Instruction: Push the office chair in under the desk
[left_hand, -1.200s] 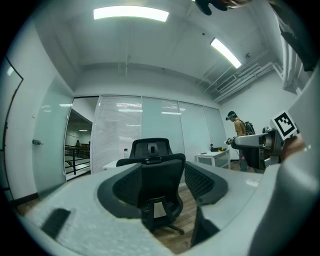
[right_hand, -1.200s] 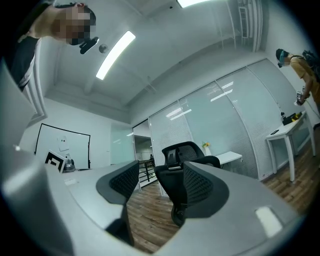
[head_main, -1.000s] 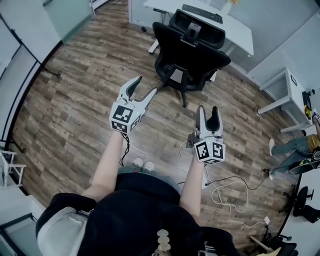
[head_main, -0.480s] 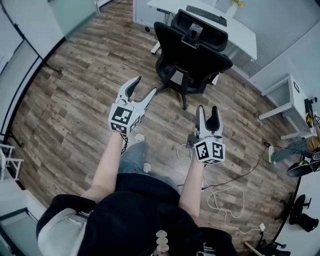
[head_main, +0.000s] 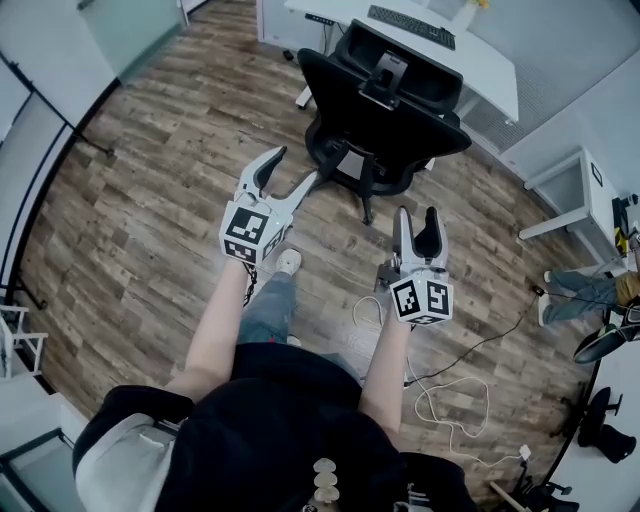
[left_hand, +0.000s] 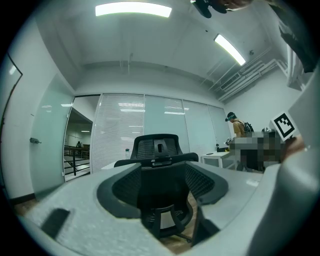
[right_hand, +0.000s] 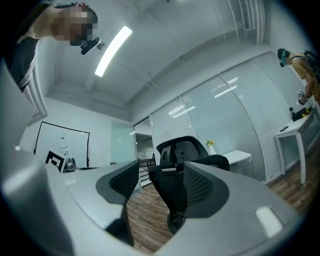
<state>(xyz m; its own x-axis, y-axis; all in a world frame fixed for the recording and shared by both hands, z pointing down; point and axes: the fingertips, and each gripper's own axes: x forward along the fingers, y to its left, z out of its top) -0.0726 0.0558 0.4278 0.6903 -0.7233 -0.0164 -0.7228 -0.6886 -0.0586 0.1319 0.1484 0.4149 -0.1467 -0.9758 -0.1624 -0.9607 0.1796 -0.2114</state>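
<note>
The black mesh office chair (head_main: 385, 110) stands with its back toward me, out in front of the white desk (head_main: 485, 75), which carries a keyboard (head_main: 410, 27). My left gripper (head_main: 293, 168) is open and empty, a short way from the chair's base on its left. My right gripper (head_main: 416, 215) is also open and empty, further back to the right. The chair (left_hand: 159, 170) fills the gap between the jaws of the left gripper (left_hand: 162, 200) in the left gripper view. The right gripper view shows the chair (right_hand: 182, 165) beyond the right gripper (right_hand: 160, 195), untouched.
A light cable (head_main: 440, 385) snakes over the wood floor by my right side. A small white table (head_main: 585, 195) and a seated person's legs (head_main: 585, 290) are at the right. A black stand leg (head_main: 70, 115) runs along the left wall. My shoe (head_main: 287, 262) is stepping forward.
I have stepped toward the chair; it sits closer and larger in view, and my left foot has come forward. Both grippers stay open in the same pose.
</note>
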